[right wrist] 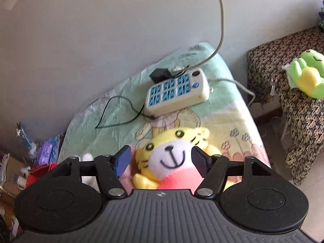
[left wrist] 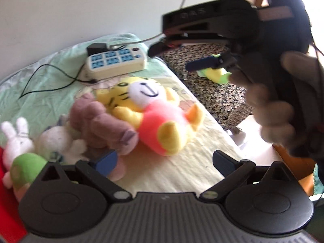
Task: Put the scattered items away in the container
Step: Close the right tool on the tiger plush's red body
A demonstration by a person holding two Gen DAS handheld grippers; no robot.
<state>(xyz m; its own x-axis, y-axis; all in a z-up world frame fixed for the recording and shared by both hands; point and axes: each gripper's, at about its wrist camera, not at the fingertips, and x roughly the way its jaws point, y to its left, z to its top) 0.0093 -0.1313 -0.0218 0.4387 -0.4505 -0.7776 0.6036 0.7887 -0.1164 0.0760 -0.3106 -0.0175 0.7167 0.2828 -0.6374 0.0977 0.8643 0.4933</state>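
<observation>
Right gripper (right wrist: 159, 162) wide open around head of tiger plush (right wrist: 172, 158), nothing held yet. Left gripper (left wrist: 165, 161) also open and empty, just beside tiger plush, near brown plush (left wrist: 101, 125). Risk: soft head slipping out, or power strip (right wrist: 176, 90) cable behind tiger plush snagged.

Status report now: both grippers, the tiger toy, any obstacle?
Left gripper open, empty. Right gripper open, jaws either side of tiger toy. Power strip and cables behind it.

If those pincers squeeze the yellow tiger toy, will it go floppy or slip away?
The tiger plush looks soft and stuffed, so it will probably squash under the open right gripper. Its limbs lie sprawled, so they may dangle. The fuzzy fabric seems unlikely to slip.
</observation>
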